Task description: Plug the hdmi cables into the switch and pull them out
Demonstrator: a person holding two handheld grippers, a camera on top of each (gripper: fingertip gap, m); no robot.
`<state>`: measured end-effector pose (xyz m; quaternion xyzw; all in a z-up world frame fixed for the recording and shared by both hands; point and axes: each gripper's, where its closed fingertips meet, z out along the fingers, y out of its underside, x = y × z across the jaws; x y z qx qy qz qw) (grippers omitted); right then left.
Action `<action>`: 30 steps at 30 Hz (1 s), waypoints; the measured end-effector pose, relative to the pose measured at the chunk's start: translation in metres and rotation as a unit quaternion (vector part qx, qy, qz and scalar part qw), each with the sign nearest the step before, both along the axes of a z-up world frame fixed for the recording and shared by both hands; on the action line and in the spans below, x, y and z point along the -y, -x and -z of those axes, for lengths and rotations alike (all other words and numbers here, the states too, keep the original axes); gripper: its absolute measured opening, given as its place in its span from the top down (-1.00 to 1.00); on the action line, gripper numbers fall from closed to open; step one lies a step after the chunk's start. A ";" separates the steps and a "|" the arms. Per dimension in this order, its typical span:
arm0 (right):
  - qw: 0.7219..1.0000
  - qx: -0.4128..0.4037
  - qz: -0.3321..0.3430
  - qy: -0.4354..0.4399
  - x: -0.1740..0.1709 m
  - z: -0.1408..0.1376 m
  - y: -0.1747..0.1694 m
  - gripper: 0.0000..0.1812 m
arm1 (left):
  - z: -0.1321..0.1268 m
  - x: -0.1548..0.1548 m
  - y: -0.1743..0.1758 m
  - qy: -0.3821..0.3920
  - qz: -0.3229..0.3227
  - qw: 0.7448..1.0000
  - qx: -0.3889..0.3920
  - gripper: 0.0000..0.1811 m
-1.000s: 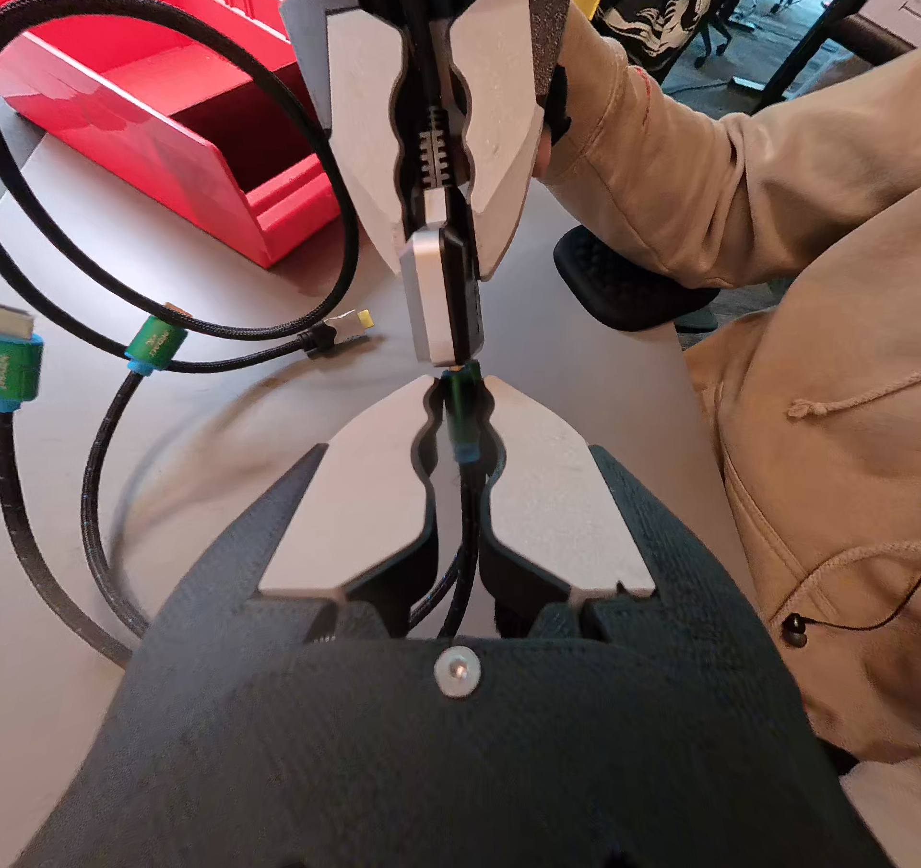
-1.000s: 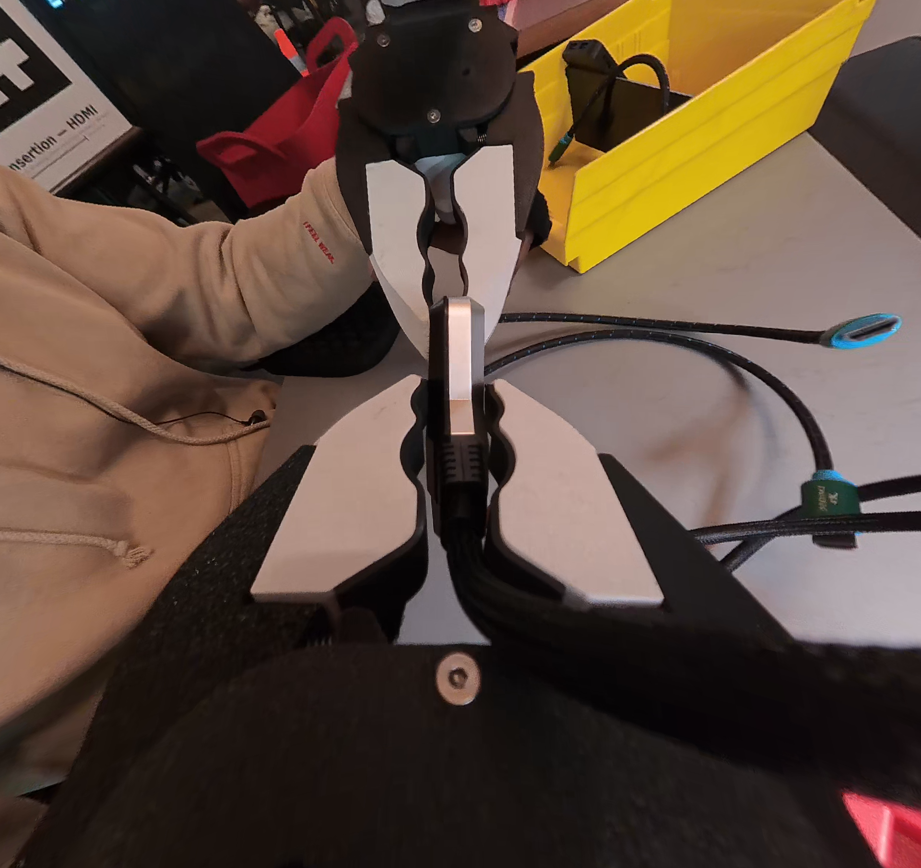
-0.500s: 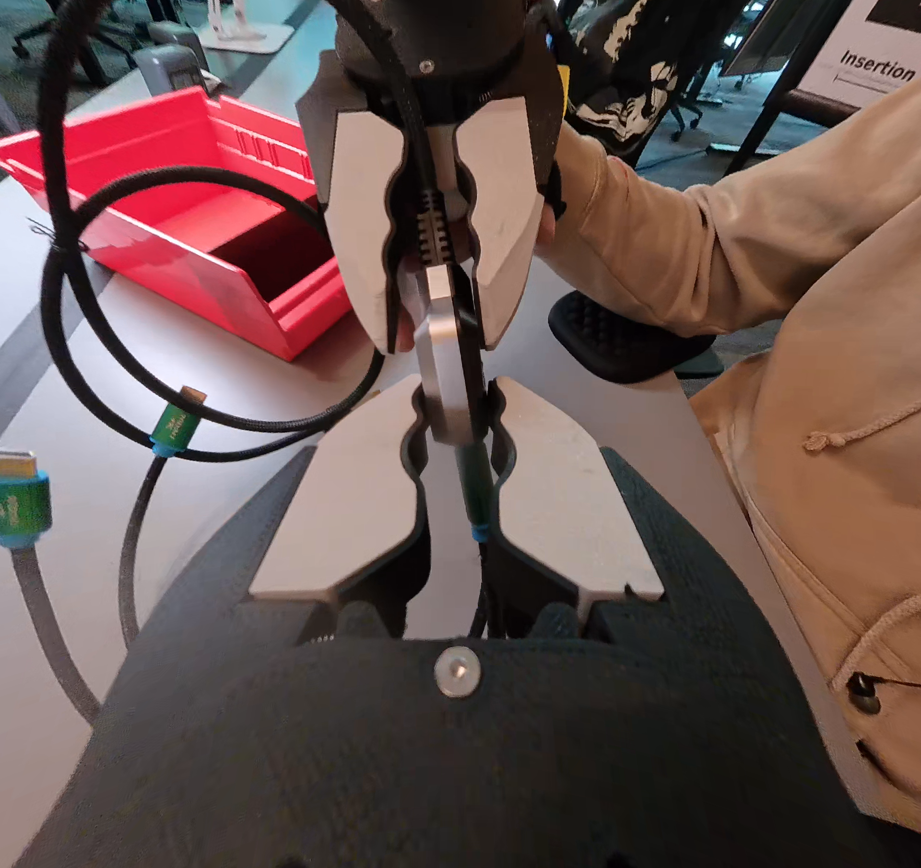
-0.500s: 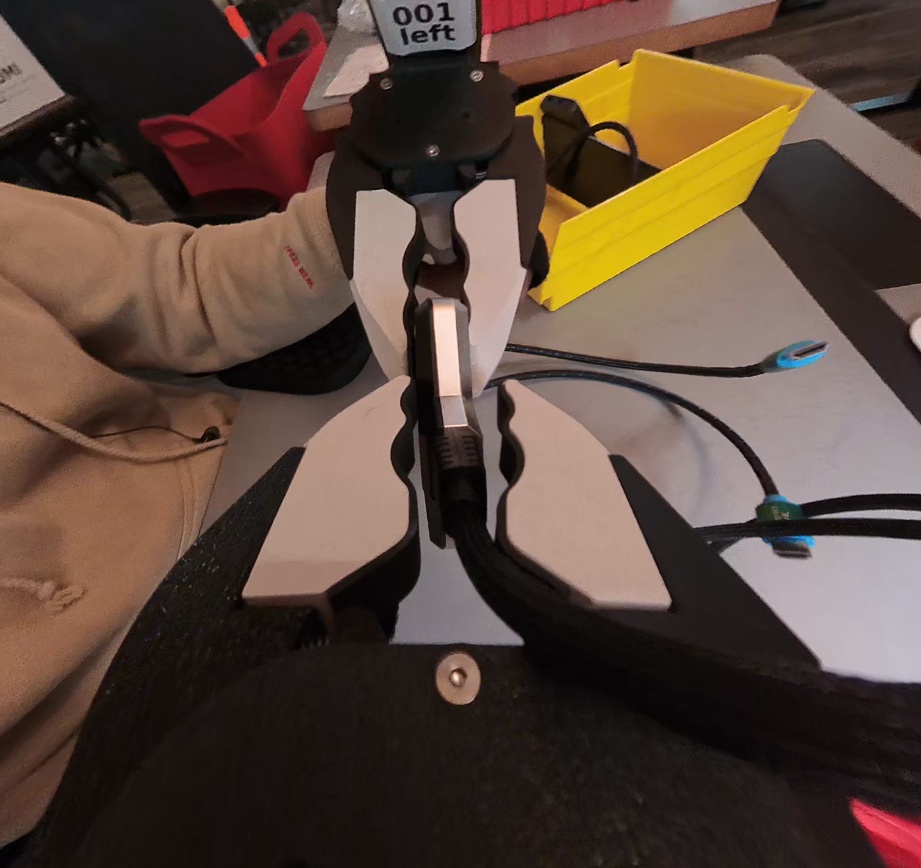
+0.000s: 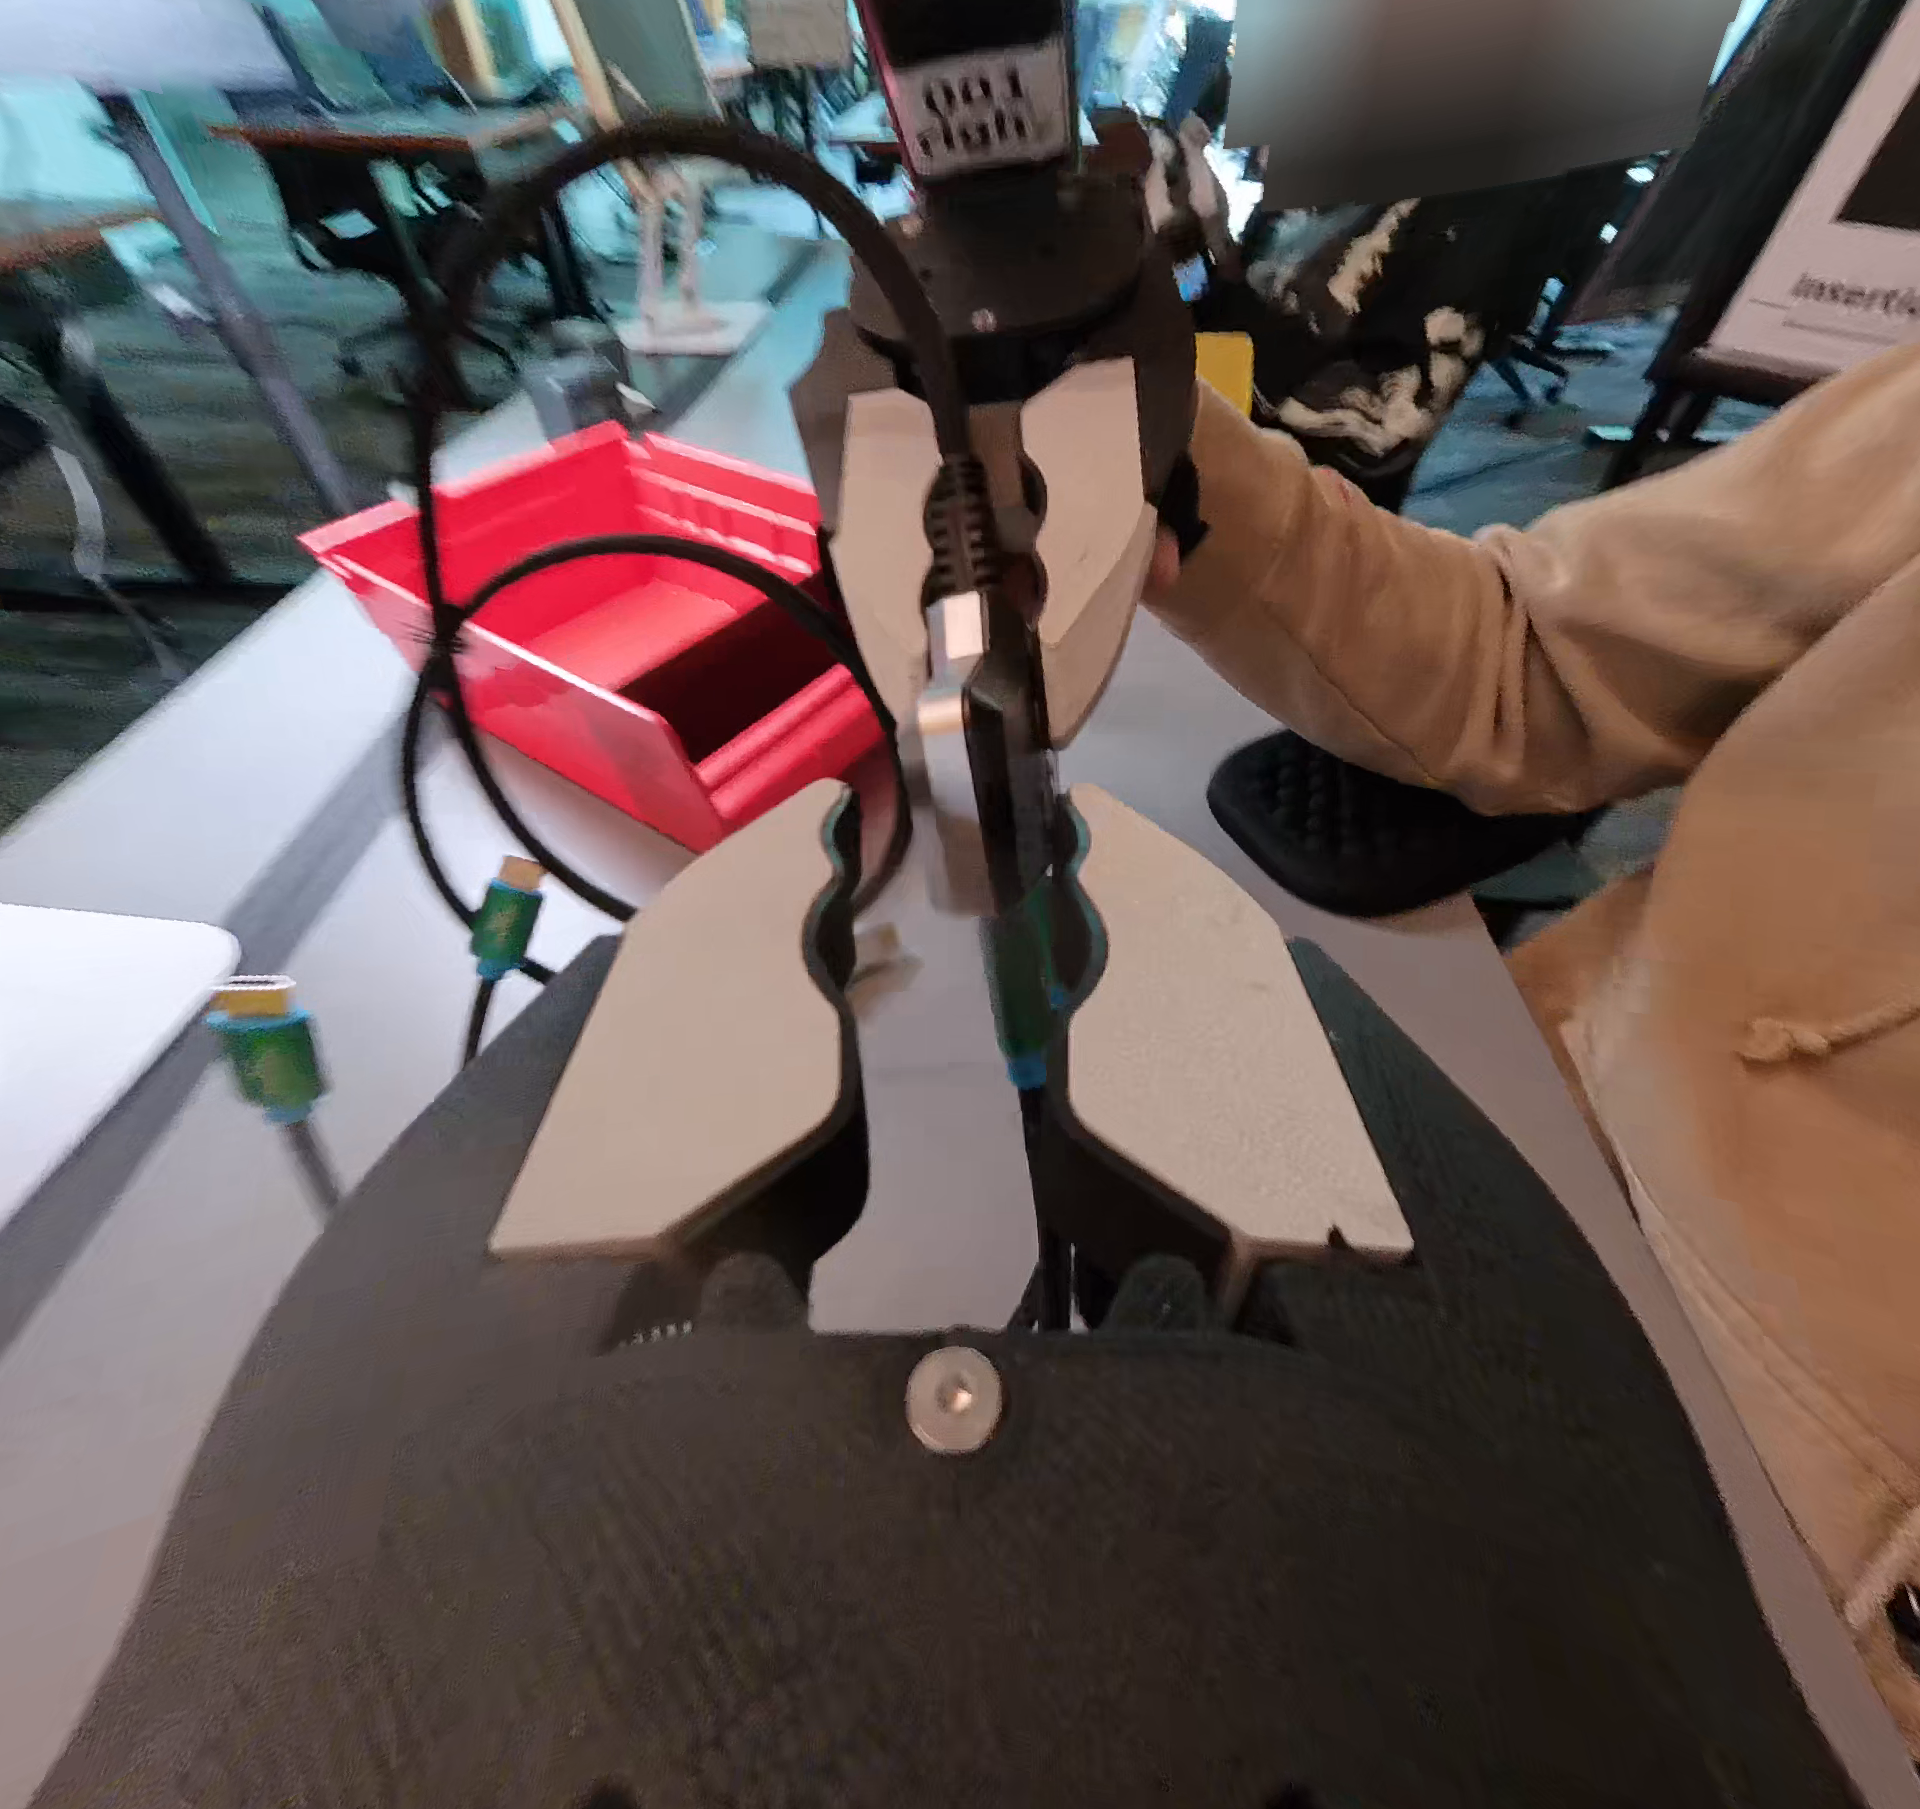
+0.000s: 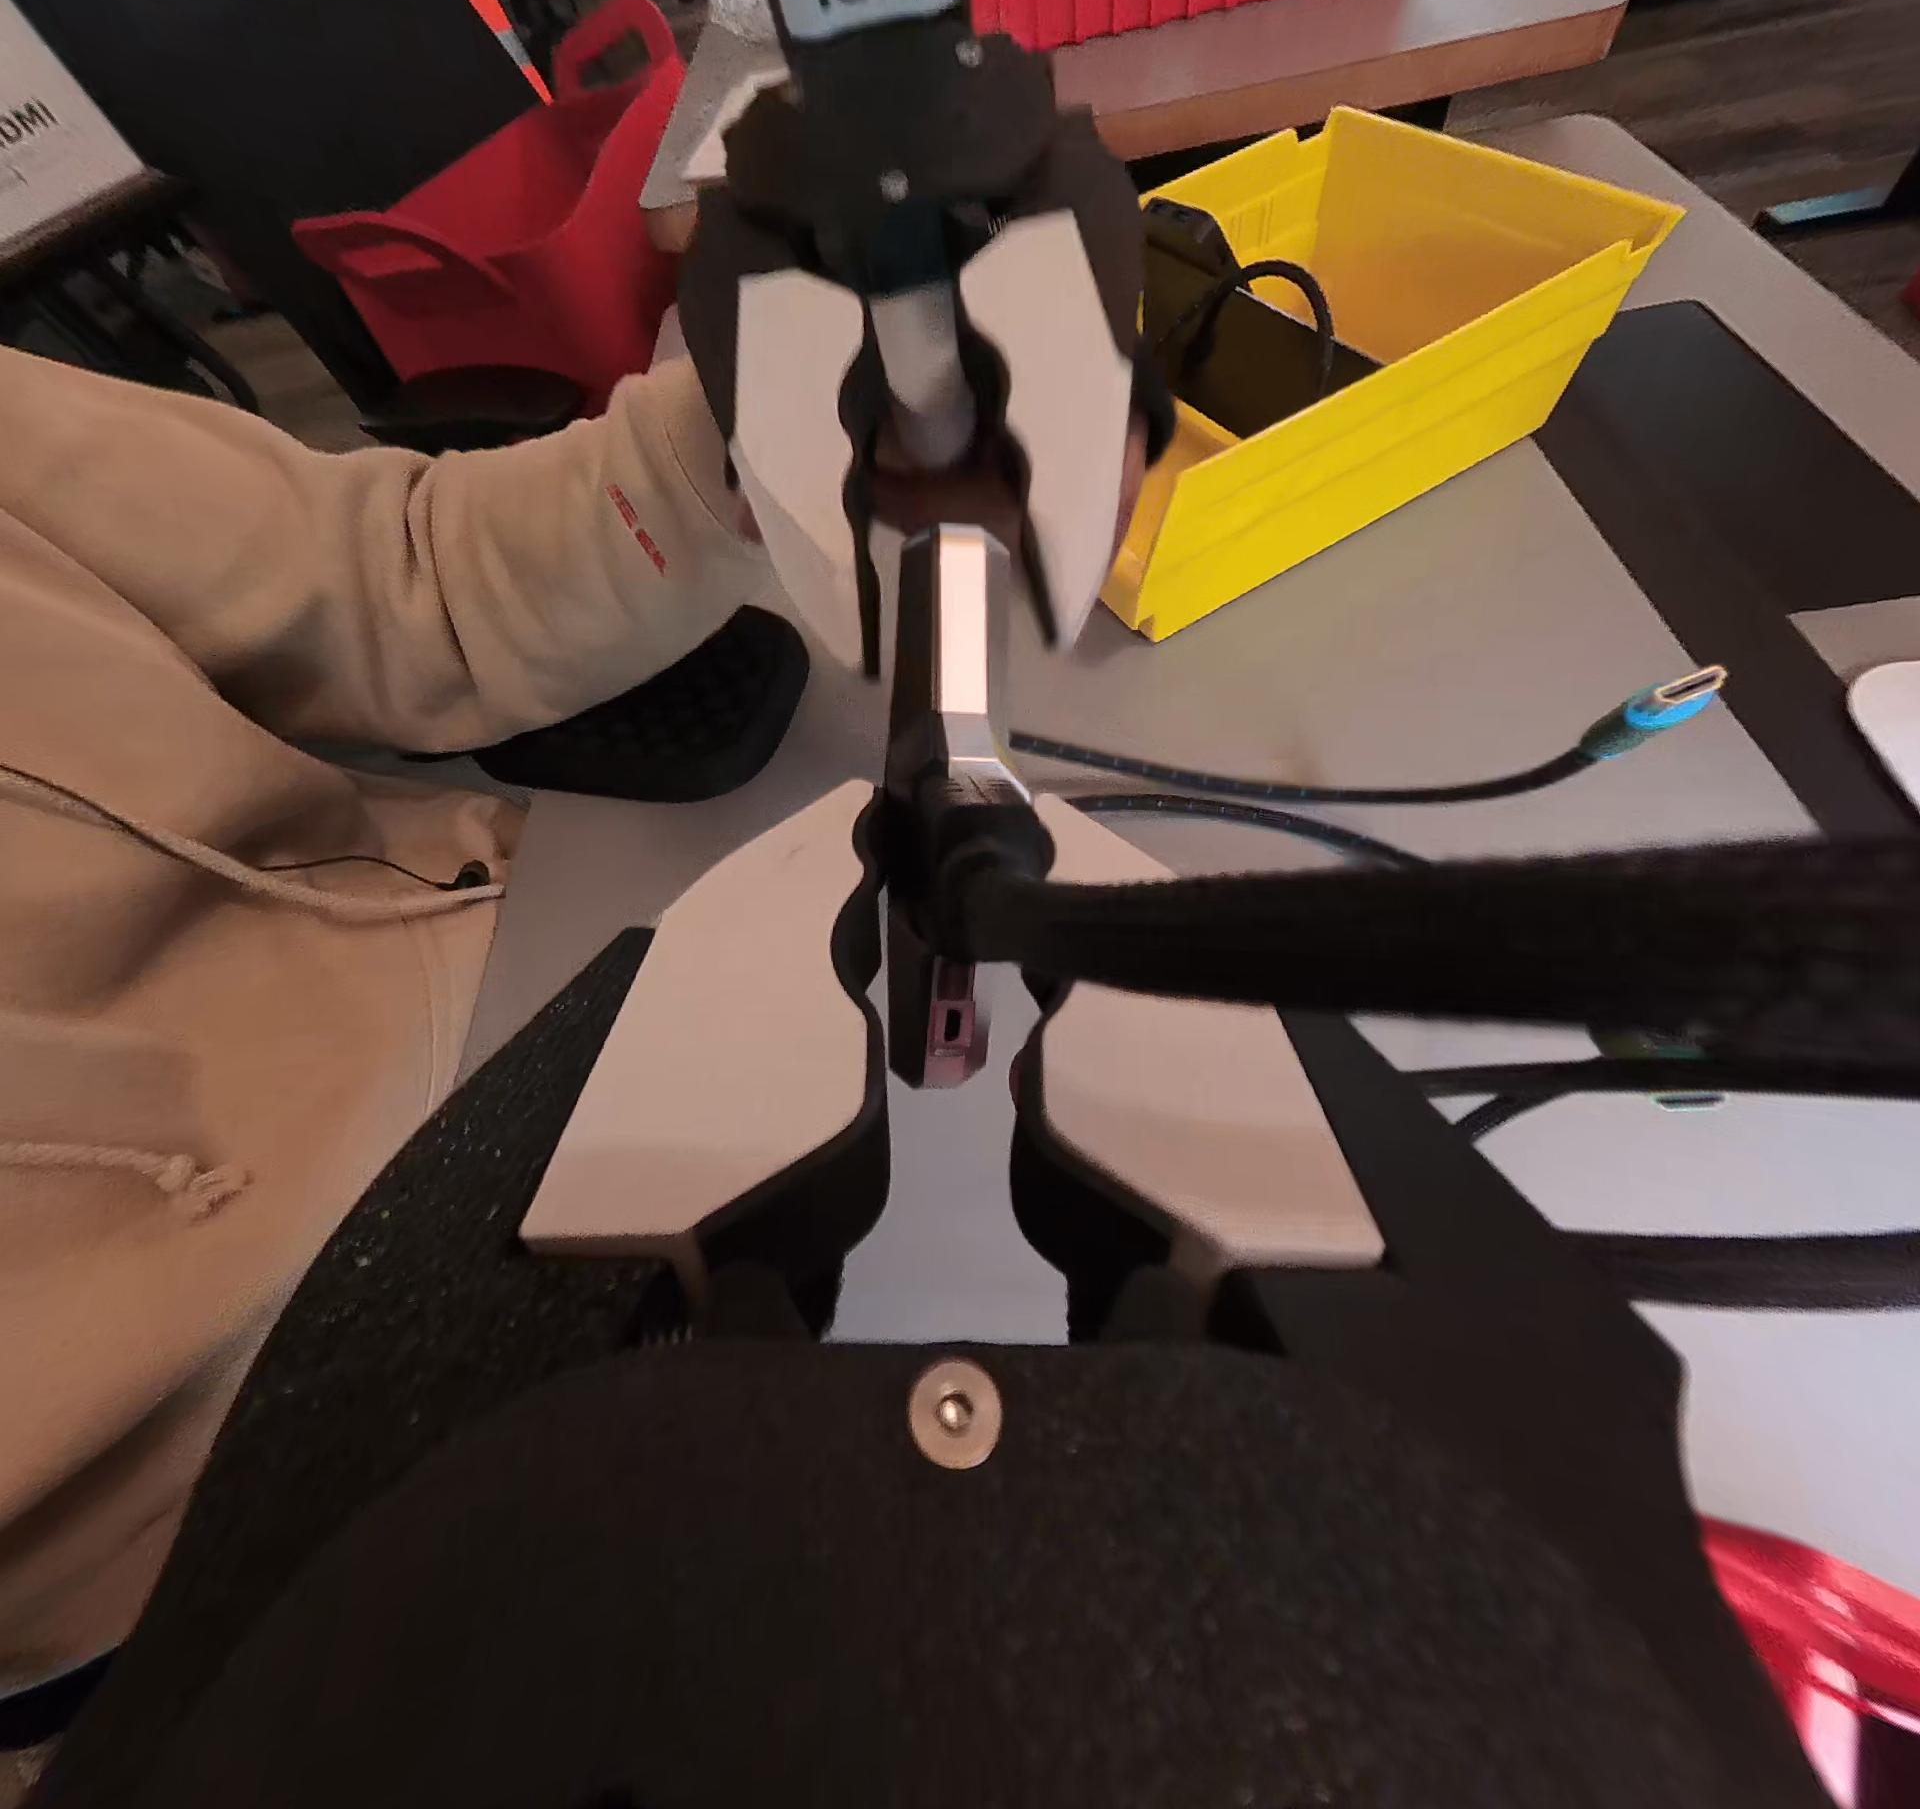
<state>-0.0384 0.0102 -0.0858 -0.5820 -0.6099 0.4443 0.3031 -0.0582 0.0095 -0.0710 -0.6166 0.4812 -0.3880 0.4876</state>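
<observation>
My right gripper (image 6: 956, 809) is shut on the black and silver HDMI switch (image 6: 961, 616) and holds it above the grey table (image 6: 1403, 616). A thick black braided cable (image 6: 1455, 928) runs from the switch off to the right. My left gripper (image 5: 956, 814) faces it with its jaws open. A green HDMI plug (image 5: 1023, 990) sits in the near end of the switch (image 5: 1003, 762) and rests against my left gripper's right finger (image 5: 1195, 1032). The left gripper also shows in the right wrist view (image 6: 956, 627), its jaws spread around the switch's far end.
A red bin (image 5: 623, 637) stands behind the looped black cable (image 5: 457, 741). Two loose green plugs (image 5: 504, 928) (image 5: 265, 1053) lie at the left. A yellow bin (image 6: 1403, 325) holds a black device. A blue-collared plug (image 6: 1662, 710) lies at the right. A beige sleeve (image 5: 1455, 637) and black pad (image 6: 665, 710) are close. The grippers are tip to tip, or close to it.
My left gripper has opened and let go of the green plug, which stays in the switch. Both grippers have risen and tilted up. The switch sits deeper between my right fingers.
</observation>
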 end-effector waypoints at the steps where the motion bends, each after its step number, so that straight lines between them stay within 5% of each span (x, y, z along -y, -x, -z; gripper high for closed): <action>1: 1.000 0.002 0.000 -0.008 0.001 -0.007 -0.004 0.75 | -0.016 0.002 0.006 -0.015 -0.014 1.000 0.016 0.58; 5: 0.997 0.060 -0.002 -0.051 0.001 -0.048 -0.021 0.74 | -0.086 0.009 0.041 -0.075 -0.096 0.987 0.104 0.62; 8: 0.987 0.130 0.001 -0.090 -0.001 -0.084 -0.034 0.74 | -0.096 0.016 0.056 -0.069 -0.129 0.983 0.111 0.62; 16: 0.954 0.215 0.126 -0.168 -0.043 -0.166 -0.087 0.74 | 0.014 0.043 0.048 0.013 -0.154 0.988 -0.007 0.59; 20: 0.928 0.240 0.207 -0.196 -0.078 -0.191 -0.118 0.74 | 0.052 0.045 0.046 0.030 -0.171 0.985 0.000 0.60; 25: 0.898 0.293 0.256 -0.206 -0.119 -0.171 -0.149 0.74 | 0.062 0.028 0.056 0.049 -0.201 0.976 0.066 0.61; 30: 0.880 0.347 0.283 -0.160 -0.162 -0.093 -0.181 0.74 | 0.077 0.021 0.067 0.069 -0.221 0.970 0.069 0.61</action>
